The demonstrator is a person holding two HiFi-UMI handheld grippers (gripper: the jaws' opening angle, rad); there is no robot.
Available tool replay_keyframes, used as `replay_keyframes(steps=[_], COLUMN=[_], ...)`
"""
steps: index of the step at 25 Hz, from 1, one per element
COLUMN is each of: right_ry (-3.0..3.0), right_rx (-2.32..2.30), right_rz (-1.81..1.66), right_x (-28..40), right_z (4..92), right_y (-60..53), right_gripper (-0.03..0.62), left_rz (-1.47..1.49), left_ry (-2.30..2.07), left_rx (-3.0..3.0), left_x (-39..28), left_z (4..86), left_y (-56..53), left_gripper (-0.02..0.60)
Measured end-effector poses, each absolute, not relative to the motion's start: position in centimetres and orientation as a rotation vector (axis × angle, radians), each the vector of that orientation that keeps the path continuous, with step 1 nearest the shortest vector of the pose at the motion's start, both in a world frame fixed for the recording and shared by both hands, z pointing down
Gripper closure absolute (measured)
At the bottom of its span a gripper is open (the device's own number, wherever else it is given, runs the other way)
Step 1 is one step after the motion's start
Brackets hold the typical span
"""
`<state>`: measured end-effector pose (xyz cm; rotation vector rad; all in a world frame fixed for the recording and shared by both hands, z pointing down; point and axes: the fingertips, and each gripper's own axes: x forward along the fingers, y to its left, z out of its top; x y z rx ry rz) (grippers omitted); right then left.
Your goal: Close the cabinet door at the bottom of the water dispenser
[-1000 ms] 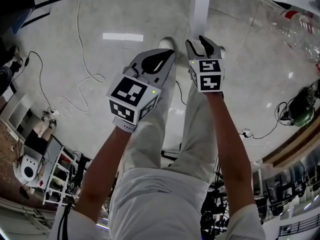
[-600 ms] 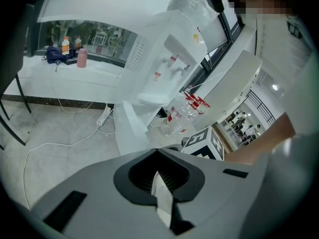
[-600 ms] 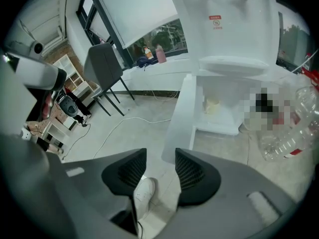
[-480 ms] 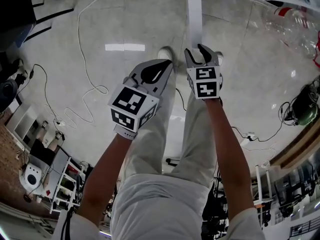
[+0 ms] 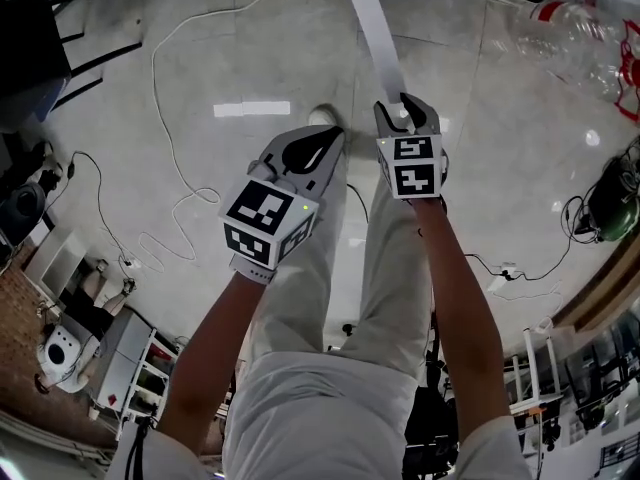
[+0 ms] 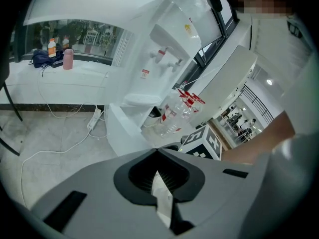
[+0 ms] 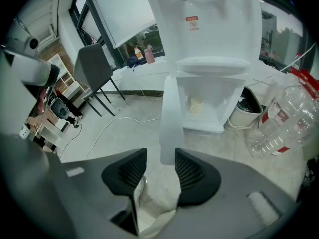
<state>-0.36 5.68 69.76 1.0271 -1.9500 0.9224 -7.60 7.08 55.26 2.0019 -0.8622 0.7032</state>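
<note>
Brackets the edge of the wide-open cabinet door with the spread right tool, left tool pressed together, leaving the whole closing swing to do.

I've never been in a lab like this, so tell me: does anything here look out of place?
Yes. On the water dispenser, the bottom cabinet door hangs wide open, its edge between the open jaws of the right gripper. Beside the dispenser, a large clear water bottle lies on its side on the floor.
</note>
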Motion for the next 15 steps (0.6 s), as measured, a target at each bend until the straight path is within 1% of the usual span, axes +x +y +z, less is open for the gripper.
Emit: replay_keyframes(steps=[15], right_ry=[-1.913], right_rx=[1.105], right_rz=[0.913], right_x=[5.1], right_z=[69.7], right_y=[2.5], right_gripper=[0.418], left_rz=[0.744], left_ry=[-0.797], left_rx=[2.030], left_x=[-2.7], left_z=[55.5], left_y=[4.6], left_gripper=[0.575])
